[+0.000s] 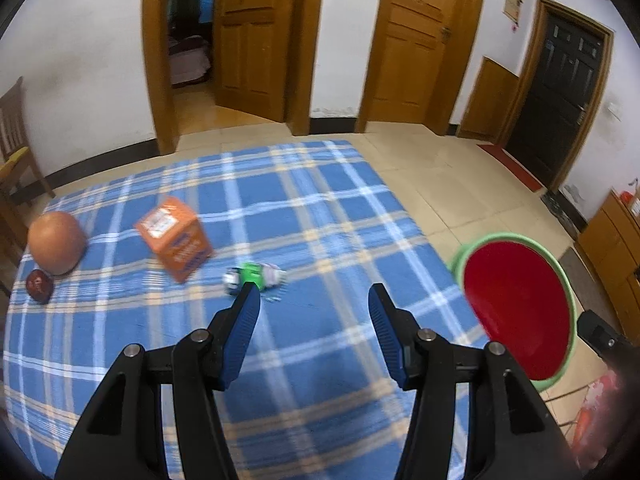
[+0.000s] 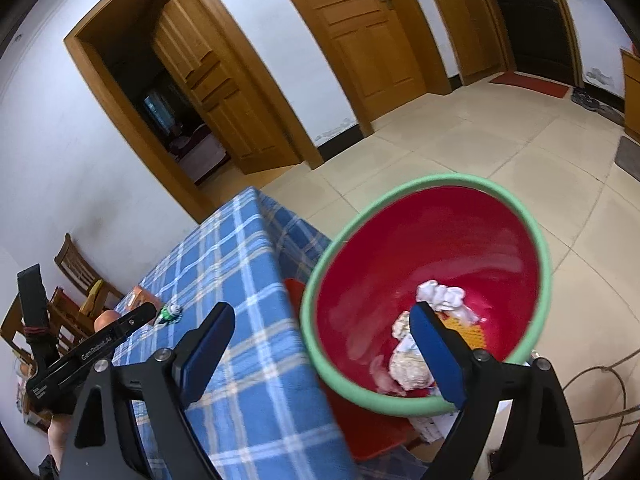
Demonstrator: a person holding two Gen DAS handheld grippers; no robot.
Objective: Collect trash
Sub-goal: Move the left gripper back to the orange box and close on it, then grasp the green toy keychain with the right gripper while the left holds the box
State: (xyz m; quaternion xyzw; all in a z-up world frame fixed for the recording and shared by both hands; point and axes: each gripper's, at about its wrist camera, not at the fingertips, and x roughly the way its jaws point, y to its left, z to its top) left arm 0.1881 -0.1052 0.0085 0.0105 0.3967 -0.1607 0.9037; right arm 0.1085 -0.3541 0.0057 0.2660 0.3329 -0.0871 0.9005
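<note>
Green and white, the small crumpled wrapper (image 1: 256,276) lies on the blue plaid tablecloth (image 1: 320,208), and it looks like the next piece of trash to collect. It sits just beyond the tip of the left gripper's (image 1: 314,300) left finger, with the orange cardboard carton (image 1: 174,236) near it on the far left side, and a round tan fruit (image 1: 57,242) and a small dark red fruit (image 1: 39,286) farther left of the wrapper still. Both jaws of the left gripper stand spread wide with nothing between them.

Judging by its creases, the wrapper is light, thin and soft; it should crush easily and may slide on the cloth, so pinching across its bunched green middle seems safest, pressing low so the fingers catch it rather than skate over.

Well to the right of the wrapper, off the table's edge, waits the red plastic basin with a green rim (image 2: 544,248), already holding crumpled white paper (image 2: 444,296). The right gripper (image 2: 320,316) hangs over that rim, jaws released and empty.
</note>
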